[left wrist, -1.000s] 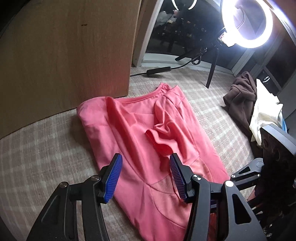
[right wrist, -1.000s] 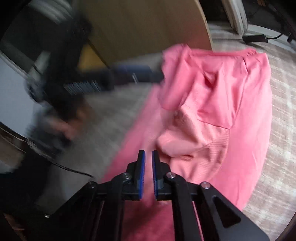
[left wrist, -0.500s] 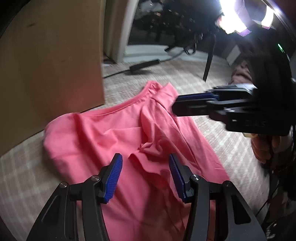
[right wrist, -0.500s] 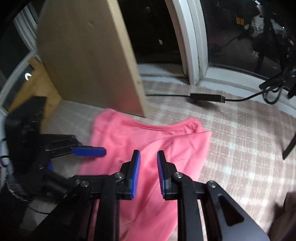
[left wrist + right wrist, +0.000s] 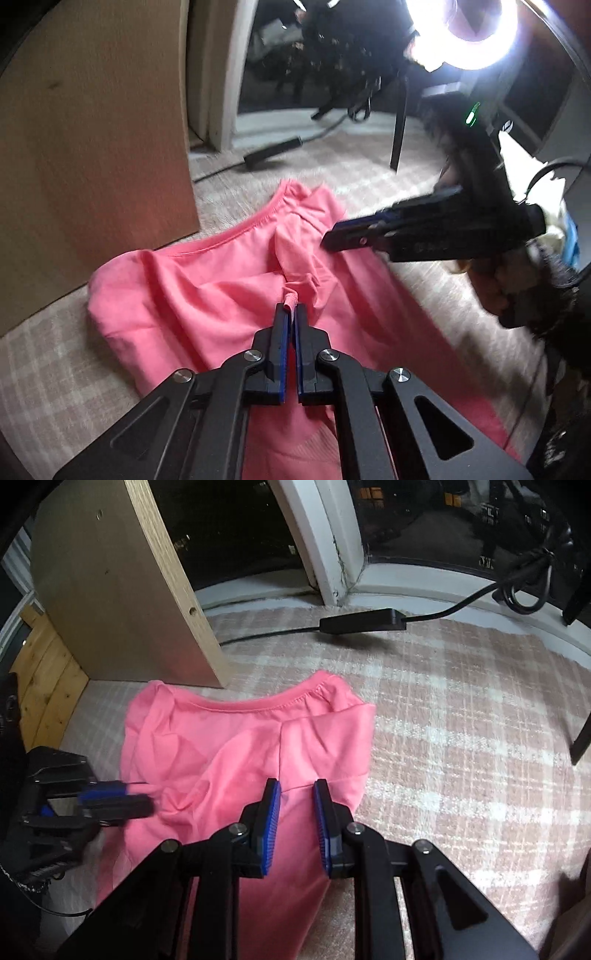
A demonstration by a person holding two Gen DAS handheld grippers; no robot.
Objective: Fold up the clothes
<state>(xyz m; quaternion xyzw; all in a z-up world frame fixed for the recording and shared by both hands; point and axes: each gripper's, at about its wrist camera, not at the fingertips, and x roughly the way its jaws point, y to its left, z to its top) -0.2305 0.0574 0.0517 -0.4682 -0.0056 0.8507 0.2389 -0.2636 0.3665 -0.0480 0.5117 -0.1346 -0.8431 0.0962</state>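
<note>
The pink shirt lies rumpled on the checked rug, its neckline toward the wooden panel that stands at the rug's far left corner, and its body running away from the panel toward the cameras. The left gripper is clenched on a small raised fold of the shirt near the middle of the garment, on the side away from the panel; a nub of pink cloth sticks up between its blue pads. A second ago those jaws stood wide apart over the same crumpled ridge, and half a second ago they were still spread, so the pinch is new. The right gripper hangs over the shirt's right half, further from the panel than the neckline, jaws slightly parted with nothing pressed between them (the cloth shows below the gap, not in it). A second ago it was nearly shut and looking across a blurred view of the shirt's lower part; it has since swung round toward the collar end and opened a little. In the left view it reaches in from the right, held by a hand, its tip just above the shirt's shoulder. Beyond the shirt, past the panel's edge, a black cable lies on the rug below the window frame, and a ring light glares above.
</note>
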